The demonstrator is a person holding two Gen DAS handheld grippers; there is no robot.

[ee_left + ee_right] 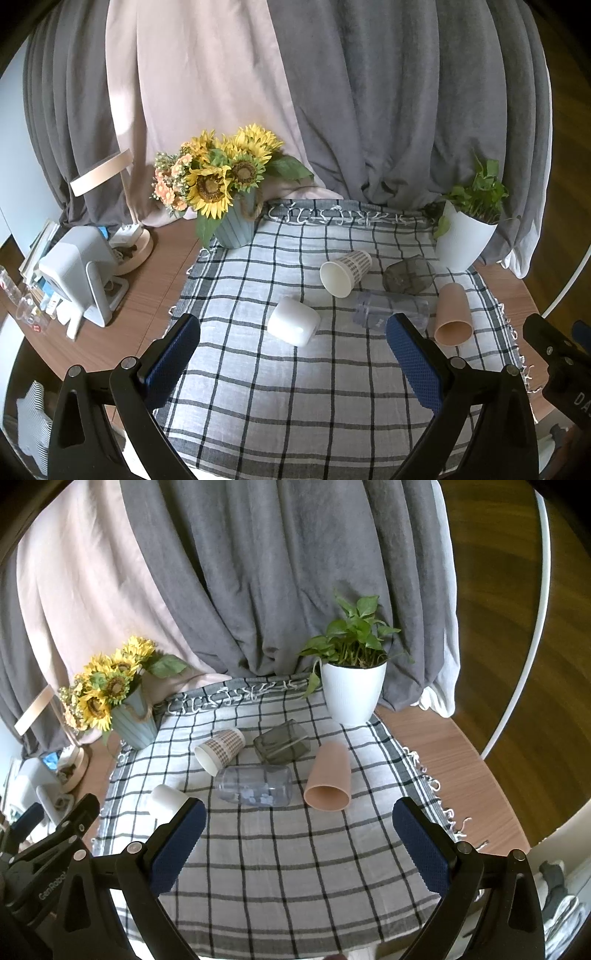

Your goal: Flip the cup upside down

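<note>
Several cups lie on their sides on a checked cloth point(280, 387). A white cup point(293, 320) lies nearest my left gripper point(293, 350), which is open and empty just in front of it. Behind it lie a patterned paper cup point(345, 272), a clear plastic cup point(391, 309), a dark glass cup point(408, 275) and a peach cup point(452, 315). My right gripper point(299, 834) is open and empty, in front of the clear cup point(255, 785) and the peach cup point(328, 777). The white cup point(166, 799) is partly hidden behind its left finger.
A sunflower vase point(231, 221) stands at the cloth's back left and a white plant pot point(463, 236) at the back right. Grey and pink curtains hang behind. A white device point(79, 269), a lamp base and books sit on the wooden table at left.
</note>
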